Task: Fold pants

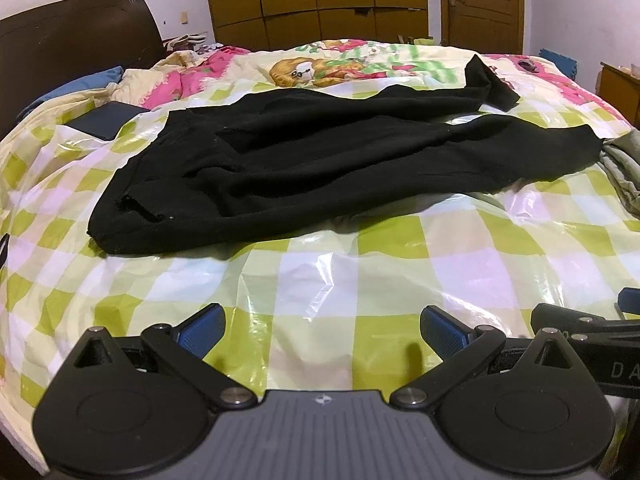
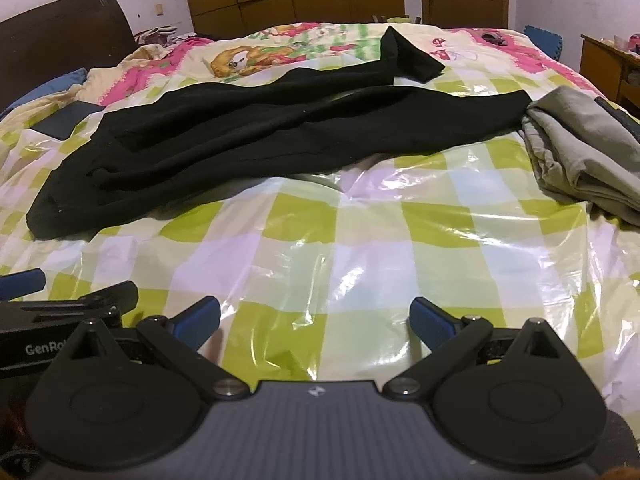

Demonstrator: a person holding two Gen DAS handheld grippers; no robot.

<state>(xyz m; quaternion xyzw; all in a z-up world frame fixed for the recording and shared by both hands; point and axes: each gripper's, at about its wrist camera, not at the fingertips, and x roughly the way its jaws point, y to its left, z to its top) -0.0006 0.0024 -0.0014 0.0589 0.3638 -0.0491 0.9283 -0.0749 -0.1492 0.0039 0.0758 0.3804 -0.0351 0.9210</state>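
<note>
In the left wrist view, the black pants (image 1: pixel 304 160) are seen spread across the bed (image 1: pixel 320 272), on its checked plastic-covered quilt, waistband toward the left and legs running to the right; the far leg ends in a turned-up cuff; the left hand-held gripper (image 1: pixel 320 330) is seen released, its blue pads wide apart and nothing between them, well short of the garment; a dark flat case (image 1: pixel 106 120) lies near the waistband, and only an edge of a grey folded garment (image 1: pixel 624 168) is caught at the right; part of the right hand-held gripper (image 1: pixel 592 332) is seen at the lower right edge.

In the right wrist view, the pants (image 2: pixel 260 136) lie further left and the leg hems are better shown; the near hem is seen just beside, perhaps touching, the grey folded garment (image 2: pixel 580 152), which is shown here almost whole; the right hand-held gripper (image 2: pixel 316 318) is likewise released and empty above bare quilt.

The cloth is judged soft, limp and light, liable to sag and bunch; the plastic beneath is judged slippery, so sliding is to be expected; the waistband corner and a leg hem are judged the best places to be pinched.
</note>
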